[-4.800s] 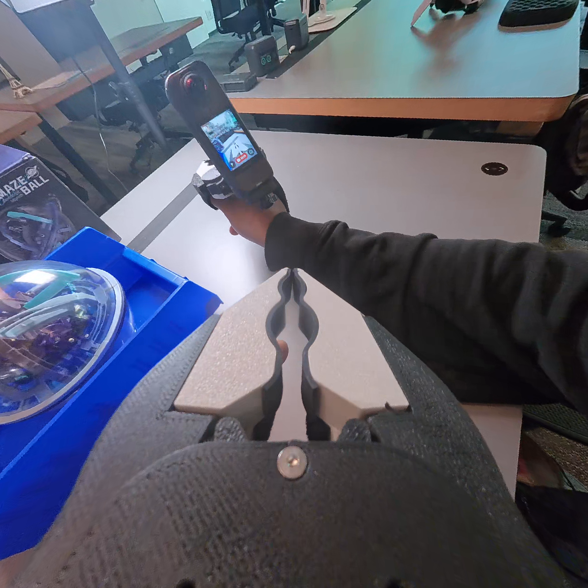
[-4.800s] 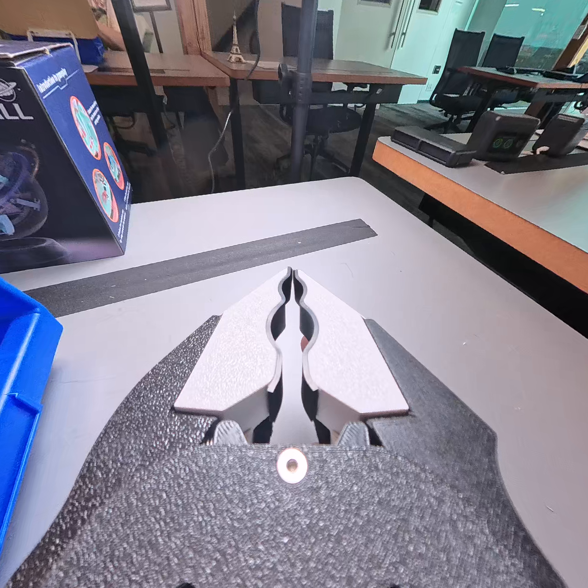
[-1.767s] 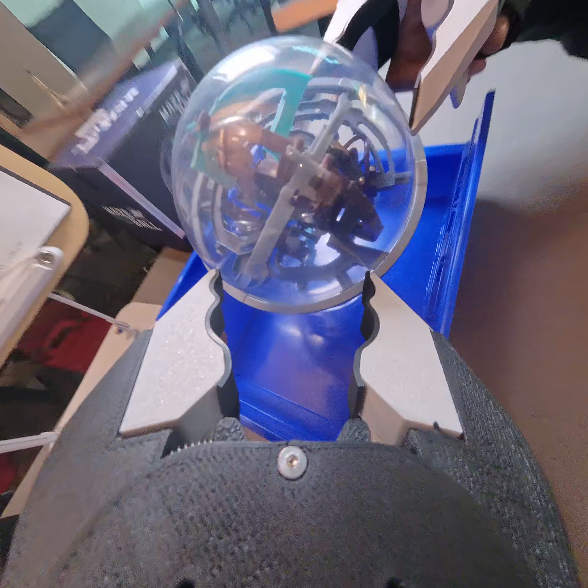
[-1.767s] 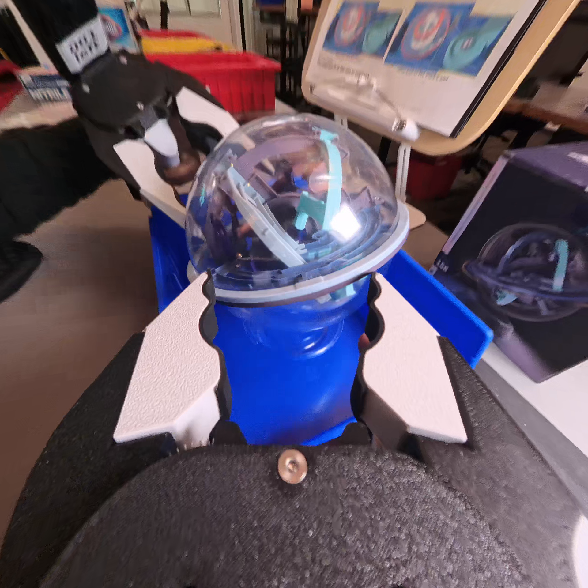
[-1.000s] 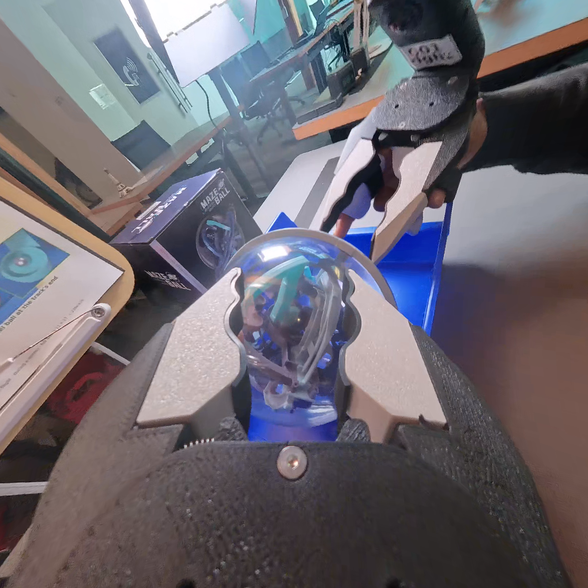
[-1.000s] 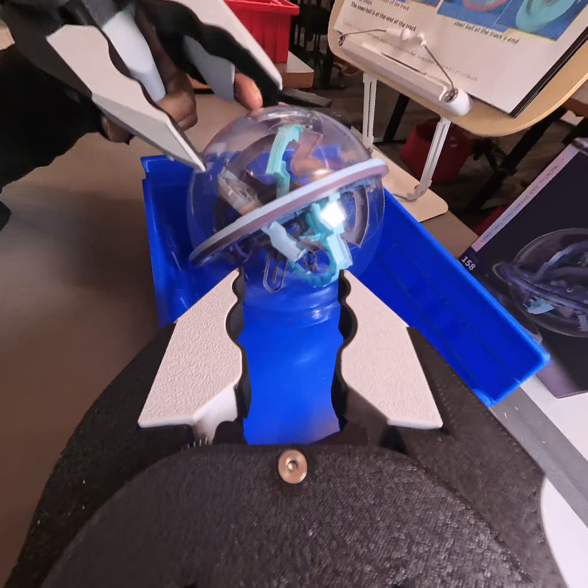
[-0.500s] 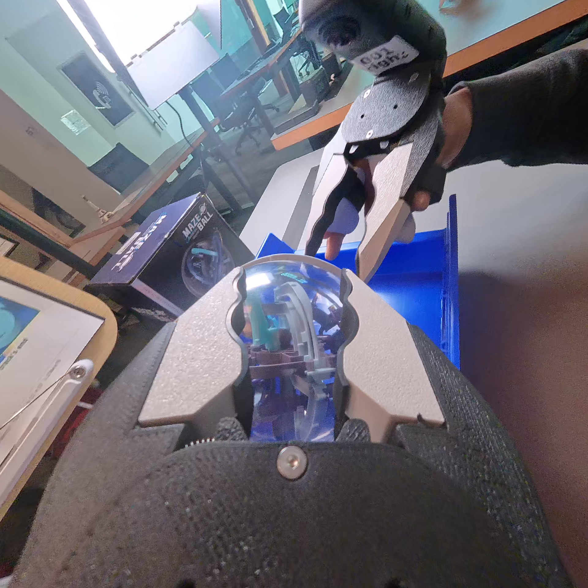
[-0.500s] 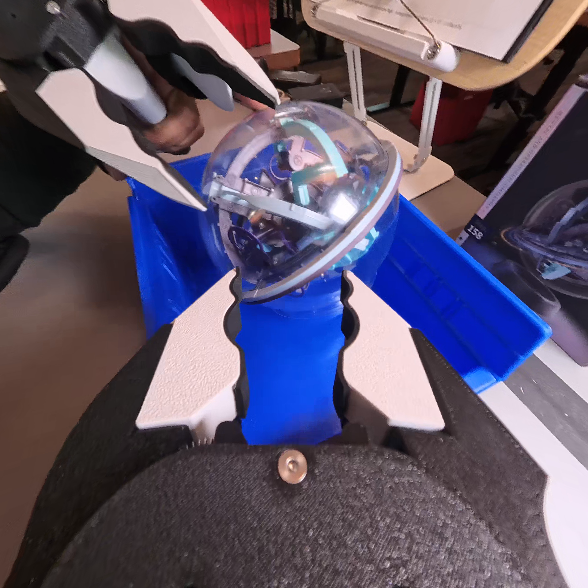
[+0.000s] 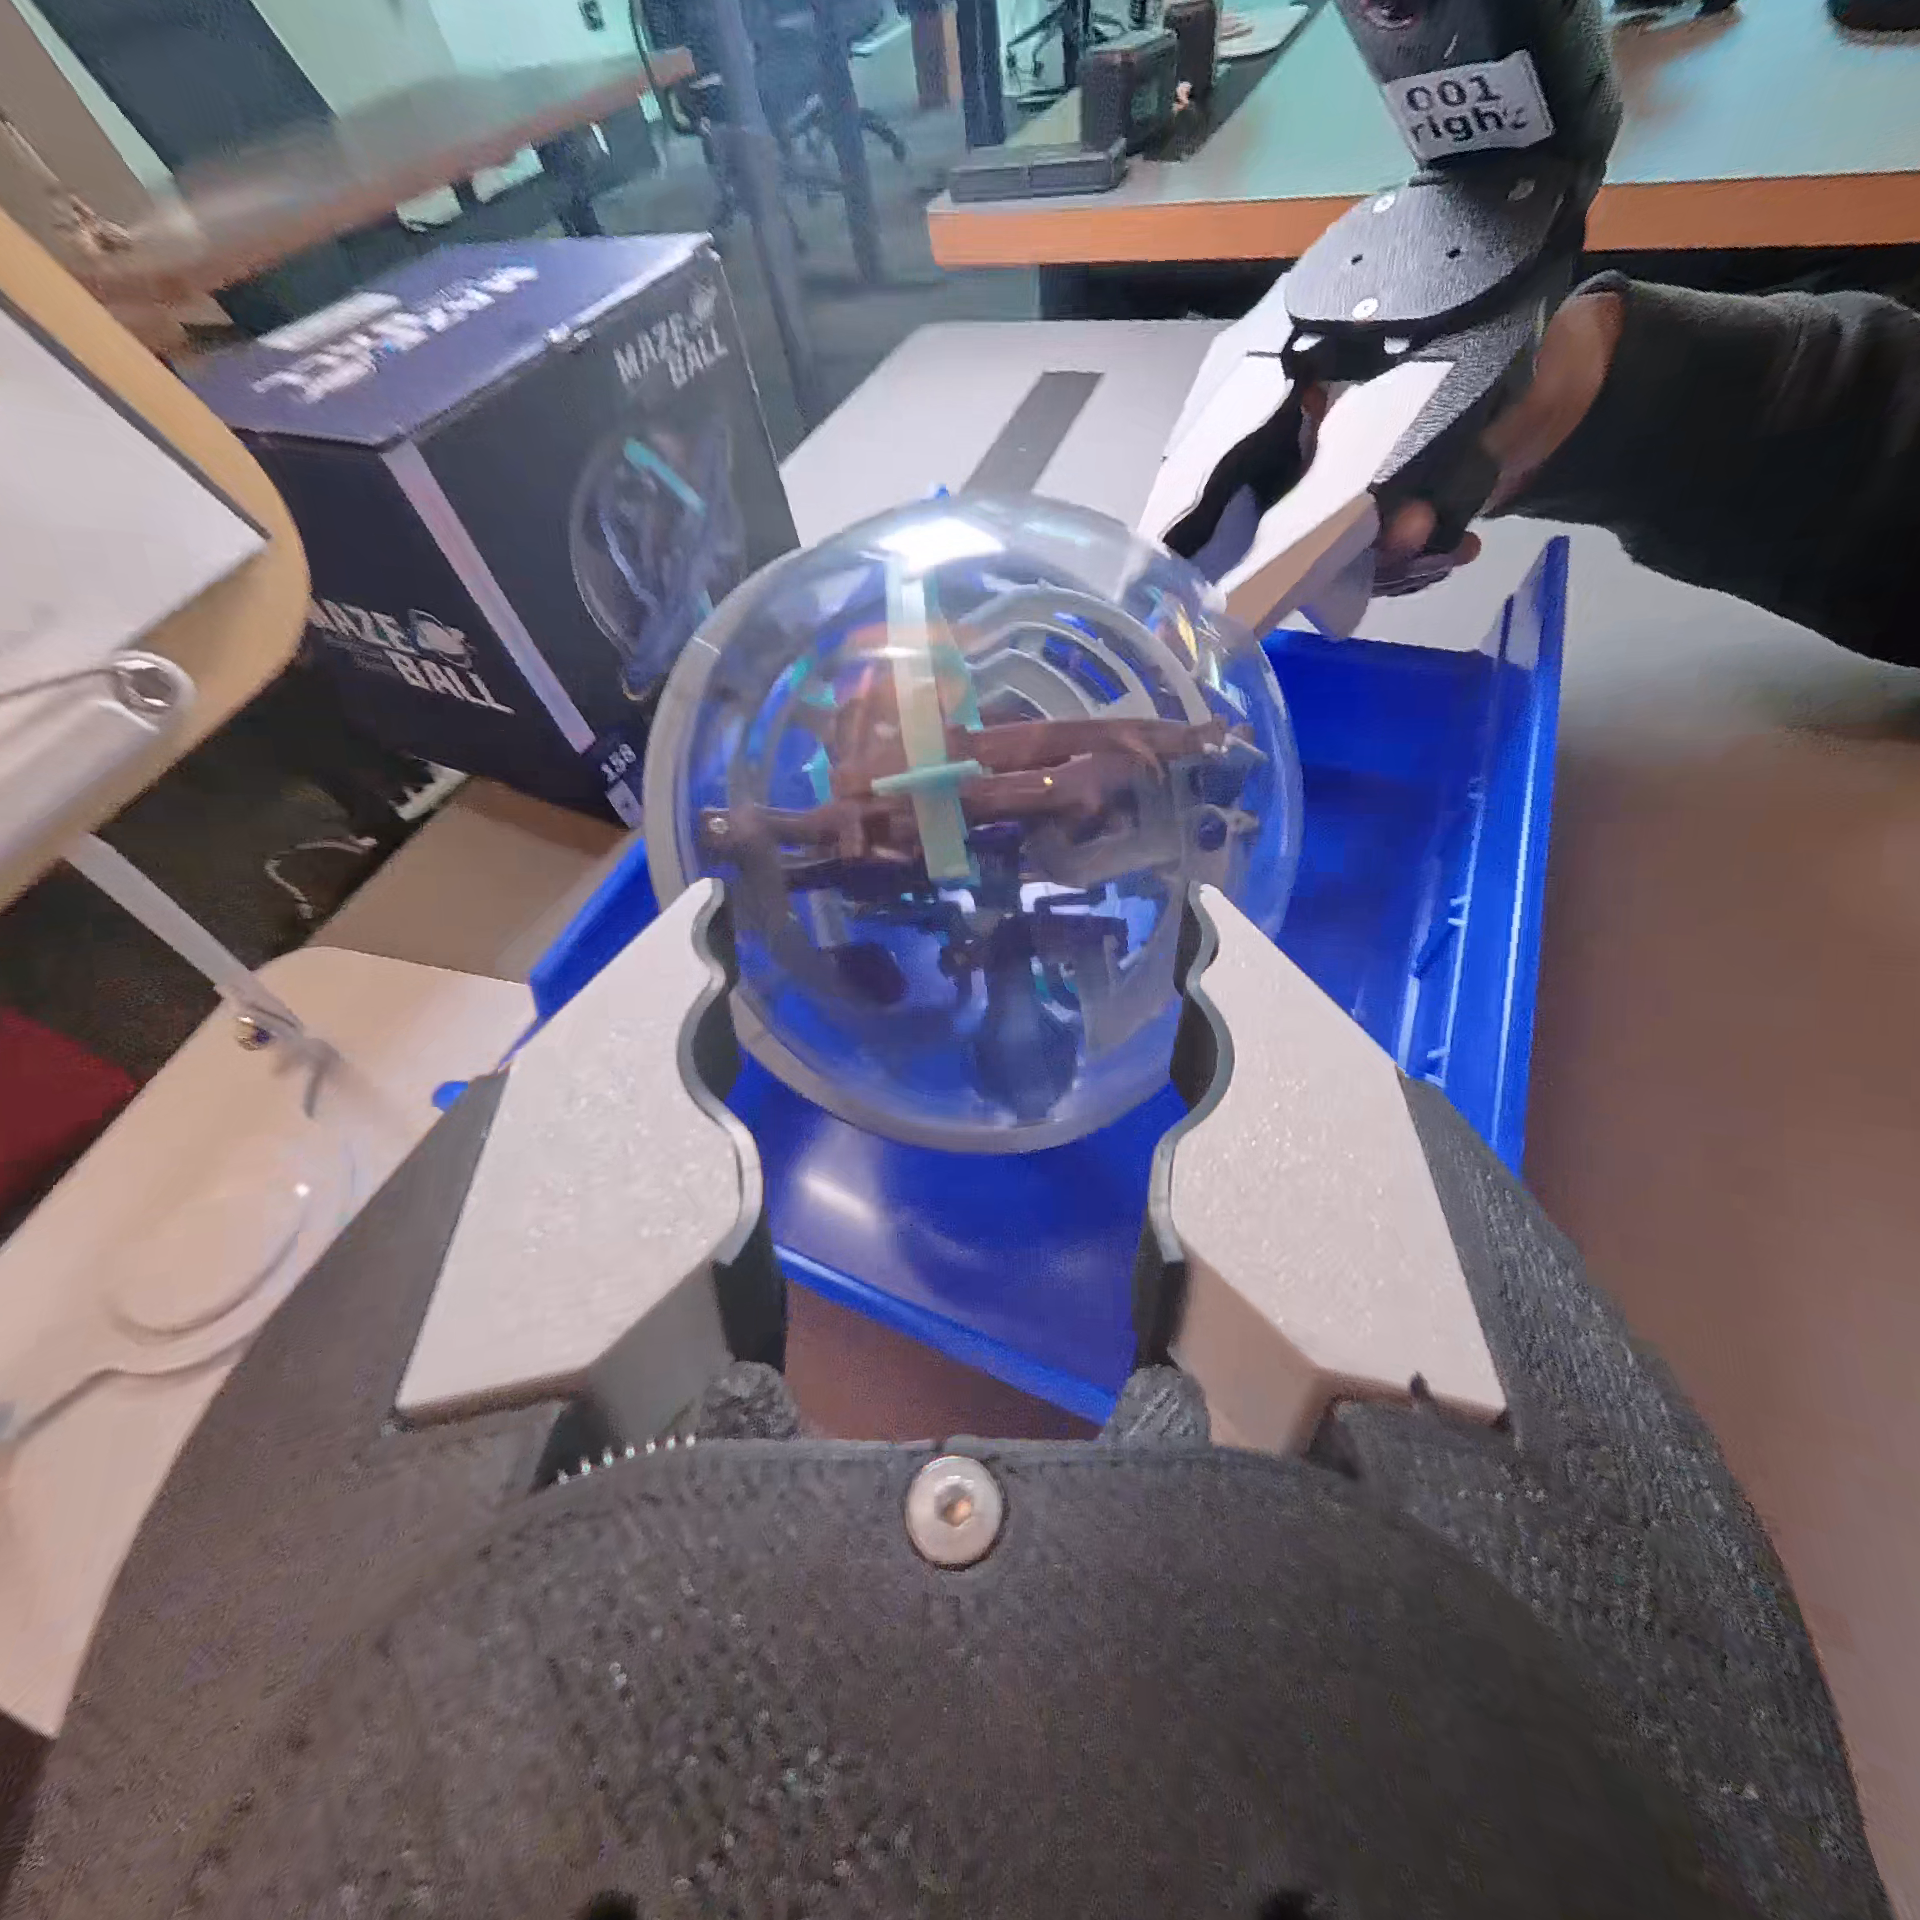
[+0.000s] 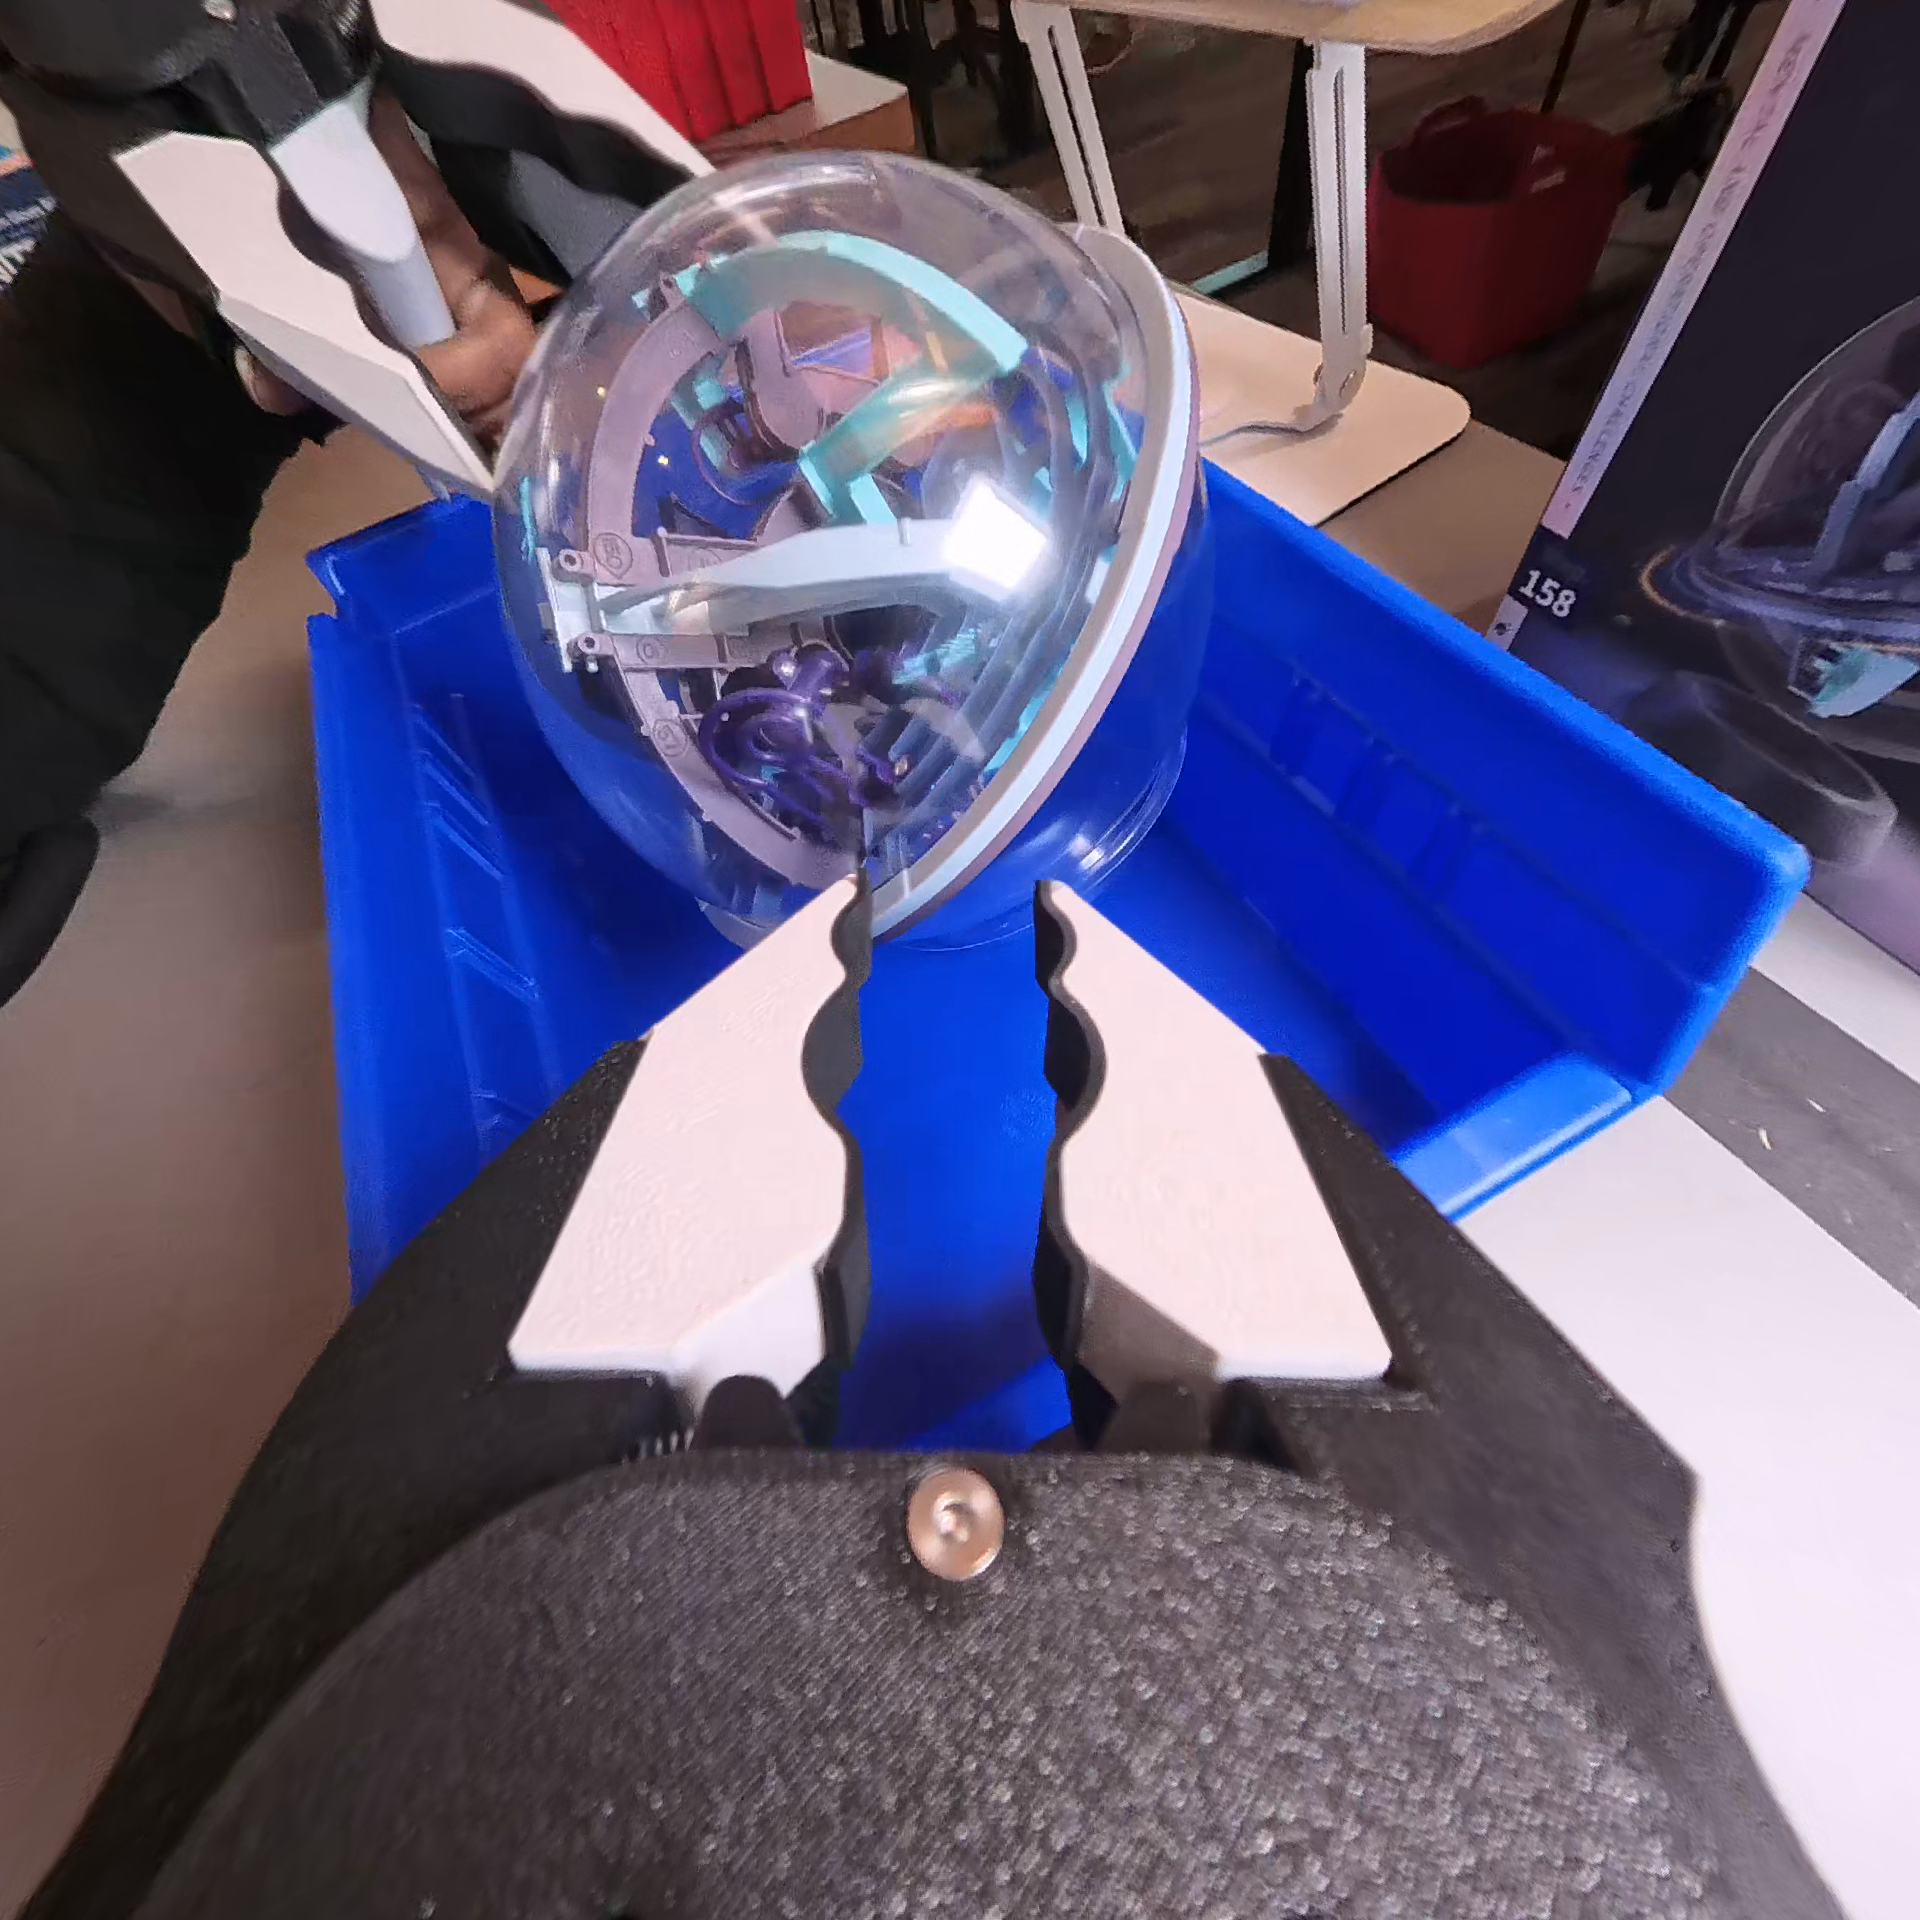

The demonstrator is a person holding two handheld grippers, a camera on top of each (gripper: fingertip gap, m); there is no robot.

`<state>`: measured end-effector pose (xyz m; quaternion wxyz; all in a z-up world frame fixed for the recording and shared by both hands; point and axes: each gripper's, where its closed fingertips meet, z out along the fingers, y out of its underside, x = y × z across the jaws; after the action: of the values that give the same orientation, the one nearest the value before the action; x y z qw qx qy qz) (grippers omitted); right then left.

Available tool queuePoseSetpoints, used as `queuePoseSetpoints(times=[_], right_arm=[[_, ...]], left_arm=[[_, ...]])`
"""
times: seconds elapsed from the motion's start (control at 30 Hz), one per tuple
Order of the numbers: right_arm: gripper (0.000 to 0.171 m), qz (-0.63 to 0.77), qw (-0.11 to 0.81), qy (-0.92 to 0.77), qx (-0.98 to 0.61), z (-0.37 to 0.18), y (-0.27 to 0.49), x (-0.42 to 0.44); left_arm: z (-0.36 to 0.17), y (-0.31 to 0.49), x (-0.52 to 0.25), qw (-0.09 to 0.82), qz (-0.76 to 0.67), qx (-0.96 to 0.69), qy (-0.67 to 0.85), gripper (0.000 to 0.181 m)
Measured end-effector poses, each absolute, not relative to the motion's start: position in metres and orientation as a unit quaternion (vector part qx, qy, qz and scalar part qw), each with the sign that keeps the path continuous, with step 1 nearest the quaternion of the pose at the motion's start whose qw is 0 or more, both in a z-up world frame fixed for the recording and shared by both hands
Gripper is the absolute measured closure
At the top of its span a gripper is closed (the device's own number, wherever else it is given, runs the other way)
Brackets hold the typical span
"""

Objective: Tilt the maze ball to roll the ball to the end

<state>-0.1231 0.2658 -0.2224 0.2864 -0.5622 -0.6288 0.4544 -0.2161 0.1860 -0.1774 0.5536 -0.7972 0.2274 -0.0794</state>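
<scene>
The maze ball [image 9: 966,810], a clear sphere with grey, teal and brown tracks inside, hangs tilted over a blue bin [image 9: 1455,831]. My left gripper [image 9: 951,904] clamps the ball's near lower part between its fingertips. In the right wrist view the ball [image 10: 831,540] has its grey rim steeply tilted, and a finger [image 10: 332,353] of the left gripper touches its far left side. My right gripper [image 10: 951,888] is partly open, with its left fingertip at the rim's low end; it also shows in the left wrist view [image 9: 1216,582] behind the ball. I cannot pick out the small ball inside.
The blue bin [image 10: 1455,935] lies on a grey table with a dark tape strip [image 10: 1818,1122]. The toy's dark box [image 9: 499,499] stands beside the bin. A clipboard on a white stand [image 9: 104,582] and a red tub [image 10: 1486,229] are beyond the table edge.
The ball has turned, so its rim stands steeper in the right view. It now sits at my left fingertips rather than deep between the fingers. My right fingers have narrowed.
</scene>
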Motion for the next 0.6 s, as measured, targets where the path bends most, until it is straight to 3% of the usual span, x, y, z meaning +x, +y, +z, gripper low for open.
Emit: queuePoseSetpoints(times=[0.1, 0.3, 0.5, 0.6], right_arm=[[0.156, 0.464, 0.275, -0.629, -0.560, -0.225, 0.262, -0.124], [0.158, 0.480, 0.239, -0.618, -0.574, -0.233, 0.262, -0.120], [0.163, 0.540, 0.131, -0.586, -0.590, -0.235, 0.251, -0.112], [0.160, 0.545, 0.118, -0.590, -0.584, -0.235, 0.248, -0.108]], left_arm=[[-0.180, 0.187, -0.209, 0.550, -0.082, -0.794, 0.244, 0.097], [-0.175, 0.191, -0.201, 0.570, -0.073, -0.776, 0.260, 0.097], [-0.174, 0.189, -0.196, 0.577, -0.081, -0.766, 0.272, 0.097], [-0.172, 0.189, -0.197, 0.582, -0.077, -0.763, 0.271, 0.109]])
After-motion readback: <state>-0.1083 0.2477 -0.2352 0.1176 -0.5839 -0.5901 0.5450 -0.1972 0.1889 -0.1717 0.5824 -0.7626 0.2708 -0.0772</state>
